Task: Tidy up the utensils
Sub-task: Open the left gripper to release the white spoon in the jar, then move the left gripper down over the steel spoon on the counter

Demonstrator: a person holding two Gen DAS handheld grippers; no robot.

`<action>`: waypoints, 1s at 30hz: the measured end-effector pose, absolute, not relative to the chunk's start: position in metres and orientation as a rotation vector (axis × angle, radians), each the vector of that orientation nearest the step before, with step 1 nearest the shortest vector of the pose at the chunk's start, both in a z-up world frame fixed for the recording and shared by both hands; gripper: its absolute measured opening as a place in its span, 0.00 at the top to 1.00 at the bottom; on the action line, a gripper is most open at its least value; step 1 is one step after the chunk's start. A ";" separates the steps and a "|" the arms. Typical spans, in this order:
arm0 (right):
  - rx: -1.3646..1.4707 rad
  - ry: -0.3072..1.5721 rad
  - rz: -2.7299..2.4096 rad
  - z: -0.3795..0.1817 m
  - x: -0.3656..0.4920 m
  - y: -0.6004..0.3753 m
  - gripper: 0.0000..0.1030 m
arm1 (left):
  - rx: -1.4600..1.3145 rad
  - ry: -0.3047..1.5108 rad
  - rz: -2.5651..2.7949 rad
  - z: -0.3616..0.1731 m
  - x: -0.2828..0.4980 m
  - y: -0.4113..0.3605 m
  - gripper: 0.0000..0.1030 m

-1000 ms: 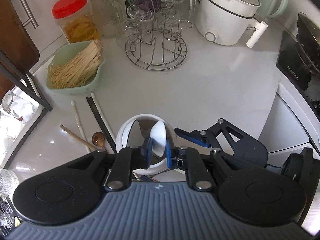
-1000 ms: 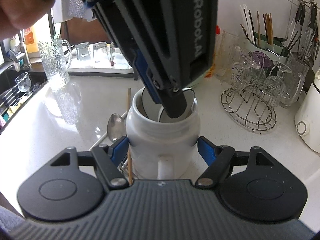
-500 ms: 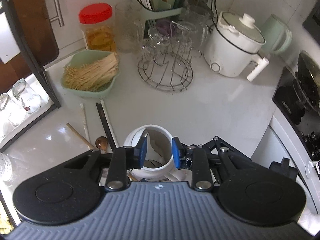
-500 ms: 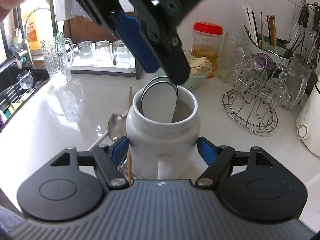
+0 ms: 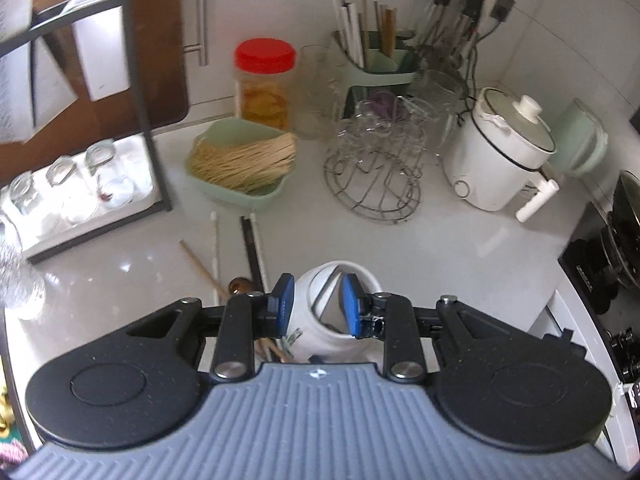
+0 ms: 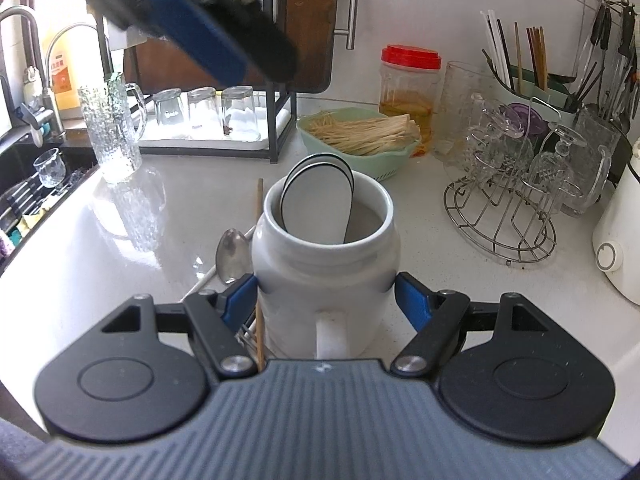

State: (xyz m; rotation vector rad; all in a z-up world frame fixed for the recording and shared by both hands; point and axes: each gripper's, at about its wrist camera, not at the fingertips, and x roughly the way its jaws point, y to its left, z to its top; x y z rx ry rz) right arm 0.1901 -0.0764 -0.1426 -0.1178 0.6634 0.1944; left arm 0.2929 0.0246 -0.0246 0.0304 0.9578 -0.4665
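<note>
A white ceramic jar (image 6: 326, 280) stands on the counter between the fingers of my right gripper (image 6: 326, 300), which is shut on its sides. Two white spoons with dark rims (image 6: 316, 204) stand inside the jar. My left gripper (image 5: 314, 306) is open and empty, high above the jar (image 5: 332, 320); it also shows at the top left of the right wrist view (image 6: 200, 36). Loose chopsticks (image 5: 250, 246), a wooden stick (image 5: 200, 266) and a metal spoon (image 6: 229, 250) lie on the counter left of the jar.
A green bowl of thin sticks (image 5: 242, 160), a red-lidded jar (image 5: 264, 80), a wire glass rack (image 5: 374, 184), a green utensil holder (image 5: 376, 60) and a white cooker (image 5: 500, 152) stand at the back. A black rack with glasses (image 6: 208, 112) and the sink (image 6: 28, 184) are left.
My left gripper let go of the white spoon into the jar, opened, and rose up and away. My right gripper kept its hold on the jar.
</note>
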 end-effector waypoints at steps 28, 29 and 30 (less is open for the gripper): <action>-0.107 0.641 0.179 -0.144 0.189 -0.078 0.25 | -0.042 0.979 -0.263 -0.064 0.251 0.087 0.60; -0.107 0.641 0.177 -0.144 0.189 -0.078 0.25 | -0.040 0.980 -0.262 -0.065 0.251 0.087 0.60; -0.107 0.640 0.175 -0.144 0.189 -0.078 0.25 | -0.039 0.980 -0.259 -0.066 0.250 0.088 0.60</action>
